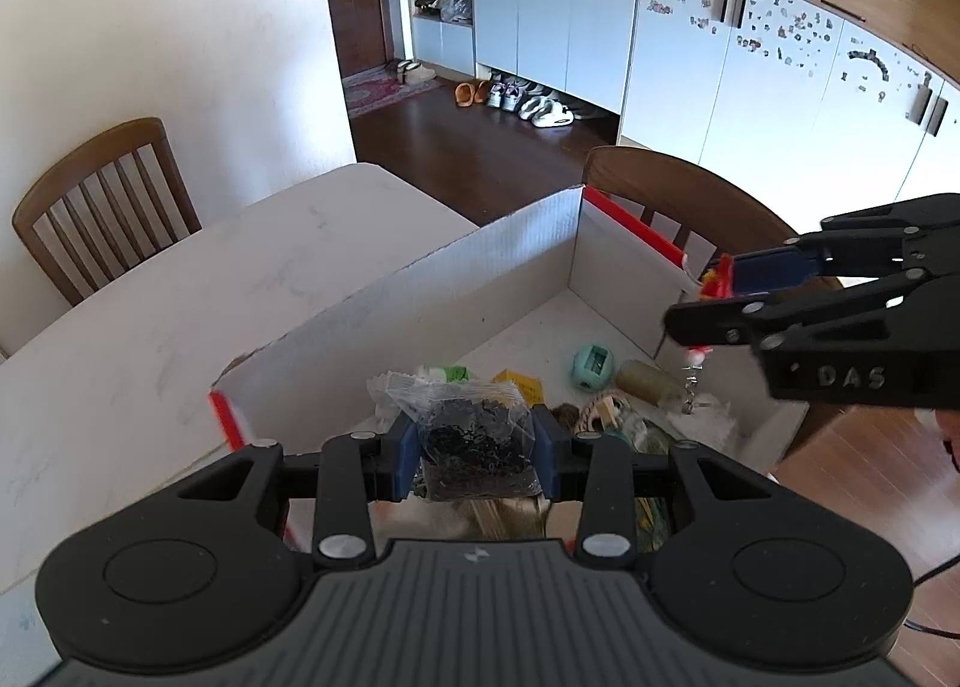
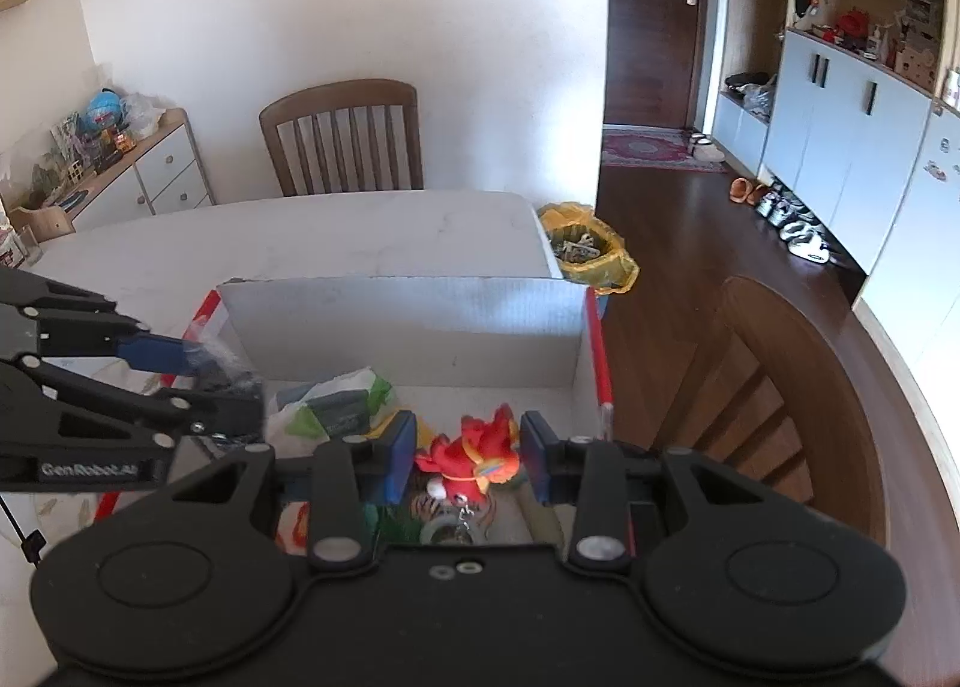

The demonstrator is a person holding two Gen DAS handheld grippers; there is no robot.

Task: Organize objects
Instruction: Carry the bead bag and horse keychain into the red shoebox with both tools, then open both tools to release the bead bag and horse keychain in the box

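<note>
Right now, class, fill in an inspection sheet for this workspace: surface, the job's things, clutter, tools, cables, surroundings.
Surface: pale marble-look table, bare beyond the box.
Job's things: open cardboard box on the table; clear packet of dark bits; red plush keychain toy.
Clutter: green round item, yellow packet and other small things inside the box.
Tools: left tool shut on the packet; right tool shut on the plush toy; both over the box.
Cables: thin dark cable at the right edge.
Surroundings: wooden chairs, white cabinets, shoes, yellow-lined bin.
</note>
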